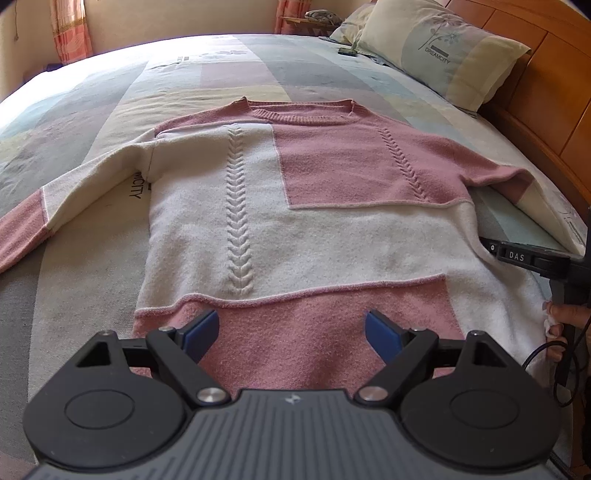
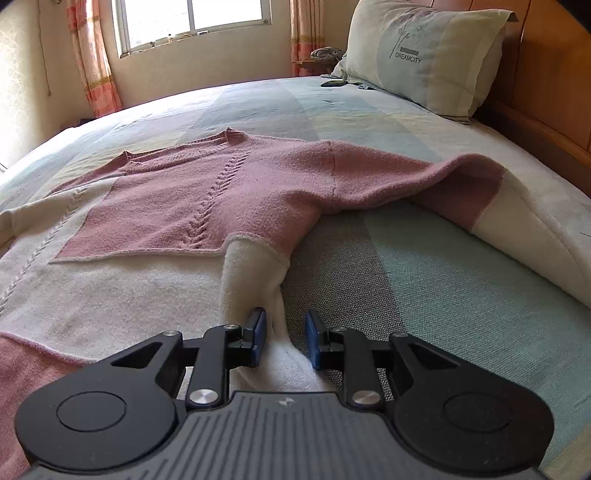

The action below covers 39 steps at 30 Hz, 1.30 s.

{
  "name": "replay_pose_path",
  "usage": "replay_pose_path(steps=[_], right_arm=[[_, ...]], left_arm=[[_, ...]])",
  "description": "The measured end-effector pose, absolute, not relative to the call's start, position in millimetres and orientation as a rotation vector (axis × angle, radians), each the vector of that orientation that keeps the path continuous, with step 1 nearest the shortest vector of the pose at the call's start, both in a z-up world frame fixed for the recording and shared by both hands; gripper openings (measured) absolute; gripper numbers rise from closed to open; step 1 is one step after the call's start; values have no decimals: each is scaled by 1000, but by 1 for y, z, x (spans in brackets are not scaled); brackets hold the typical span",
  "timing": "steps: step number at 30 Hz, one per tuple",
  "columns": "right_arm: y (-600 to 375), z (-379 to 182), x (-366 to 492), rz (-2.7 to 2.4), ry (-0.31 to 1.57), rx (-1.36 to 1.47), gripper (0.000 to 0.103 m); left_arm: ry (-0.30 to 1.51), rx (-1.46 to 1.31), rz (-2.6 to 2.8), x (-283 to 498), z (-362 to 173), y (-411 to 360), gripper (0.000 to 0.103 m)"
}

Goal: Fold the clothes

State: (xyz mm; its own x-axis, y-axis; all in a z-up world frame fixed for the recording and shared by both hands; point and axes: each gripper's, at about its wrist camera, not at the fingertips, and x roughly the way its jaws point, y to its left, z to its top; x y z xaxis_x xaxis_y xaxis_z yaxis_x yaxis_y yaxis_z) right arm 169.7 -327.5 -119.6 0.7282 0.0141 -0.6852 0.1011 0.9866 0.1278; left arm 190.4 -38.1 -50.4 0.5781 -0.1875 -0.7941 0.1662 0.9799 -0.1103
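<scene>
Left hand-held gripper (image 1: pixel 291 332) hovers with its blue pads (image 1: pixel 201 334) wide apart and nothing between them, above the pink hem band of a sweater (image 1: pixel 258 229) spread face-up on a bed (image 1: pixel 74 155). Its camera takes in the whole garment: neckline toward the far side, a cream sleeve trailing off to the left, a pink one to the right, and a braided rib down the cream chest. Only this view catches the right hand-held gripper (image 1: pixel 491 248) from outside, a black bar nosing in at the sweater's right edge, with a person's fingers (image 1: pixel 561 314) below it on the handle and a black cable looping down.

Right hand-held gripper (image 2: pixel 284 341), seen from its own camera, has its pads (image 2: pixel 258 332) a narrow way apart, a raised fold of cream knit from the sweater (image 2: pixel 184 206) standing in the gap; the pads do not appear to press on it. This view alone shows a window (image 2: pixel 192 22) with orange curtains (image 2: pixel 92 62) beyond the bed (image 2: pixel 443 295), and the right sleeve arched up off the sheet. A pillow (image 2: pixel 424 55) printed DREAMCITY leans on the wooden headboard (image 2: pixel 546 92) in both views.
</scene>
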Motion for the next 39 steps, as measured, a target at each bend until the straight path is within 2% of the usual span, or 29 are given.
replay_pose_path(steps=[1, 5, 6, 8, 10, 14, 18, 20, 24, 28, 29, 30, 31, 35, 39], right_arm=[[-331, -119, 170, -25, 762, 193, 14], [-343, -114, 165, -1, 757, 219, 10], [-348, -110, 163, -28, 745, 206, 1], [-362, -100, 156, -114, 719, 168, 1], [-384, -96, 153, -119, 710, 249, 1], [-415, -95, 159, -21, 686, 479, 12], [-405, -102, 194, 58, 685, 533, 28], [-393, -110, 211, 74, 714, 519, 30], [-362, -123, 226, 37, 710, 415, 44], [-339, -126, 233, -21, 697, 319, 45], [-337, -125, 234, -29, 700, 306, 41], [-339, -124, 235, -24, 706, 312, 25], [-343, -123, 235, -14, 712, 326, 13], [-369, -105, 227, -75, 657, 273, 13], [-382, -95, 221, -104, 670, 287, 19]], left_arm=[[931, -23, -211, 190, -50, -39, 86], [923, -16, -207, 191, -48, -37, 86], [919, -18, -205, 191, -47, -36, 86], [912, -23, -200, 192, -45, -33, 86], [909, -22, -201, 194, -45, -31, 86], [902, -24, -189, 198, -44, -30, 86], [913, -17, -204, 198, -47, -31, 86], [925, -22, -201, 199, -51, -29, 86], [955, -35, -178, 203, -63, -23, 86], [959, -38, -188, 204, -66, -24, 86], [958, -39, -192, 204, -67, -24, 86], [955, -40, -197, 203, -65, -25, 86], [950, -40, -202, 202, -64, -24, 86], [936, -39, -205, 201, -59, -21, 86], [926, -25, -208, 204, -57, -20, 86]])
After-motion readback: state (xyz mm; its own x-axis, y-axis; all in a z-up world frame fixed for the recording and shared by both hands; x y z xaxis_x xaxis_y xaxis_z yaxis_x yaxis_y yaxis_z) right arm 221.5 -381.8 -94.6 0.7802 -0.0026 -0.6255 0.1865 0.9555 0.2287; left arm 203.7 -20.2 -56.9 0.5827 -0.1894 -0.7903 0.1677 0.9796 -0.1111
